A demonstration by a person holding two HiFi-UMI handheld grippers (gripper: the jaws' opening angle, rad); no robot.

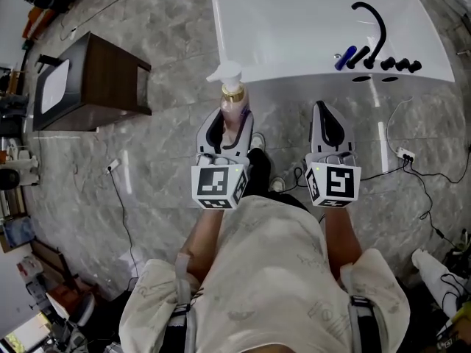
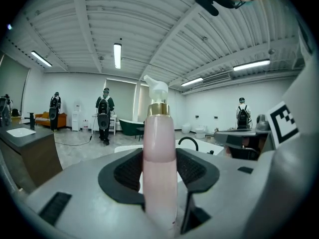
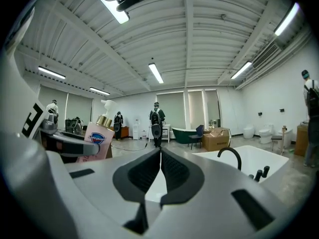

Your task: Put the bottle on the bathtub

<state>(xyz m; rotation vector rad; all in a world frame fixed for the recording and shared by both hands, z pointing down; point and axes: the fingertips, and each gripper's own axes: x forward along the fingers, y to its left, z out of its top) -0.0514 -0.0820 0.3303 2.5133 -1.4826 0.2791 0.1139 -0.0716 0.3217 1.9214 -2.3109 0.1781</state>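
Head view: left hand-held gripper [image 1: 229, 122] is holding the upright pink pump bottle [image 1: 235, 103] just short of the bathtub [image 1: 294, 31]. Left gripper view: jaws are clamping its body. Right gripper view: right hand-held gripper [image 3: 159, 154] is pressing its jaws together, empty

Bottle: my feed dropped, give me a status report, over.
Left gripper shut on bottle, upright. Right gripper jaws together, empty. Bottle just short of bathtub near rim, not set down. Black taps farther right, nothing between.
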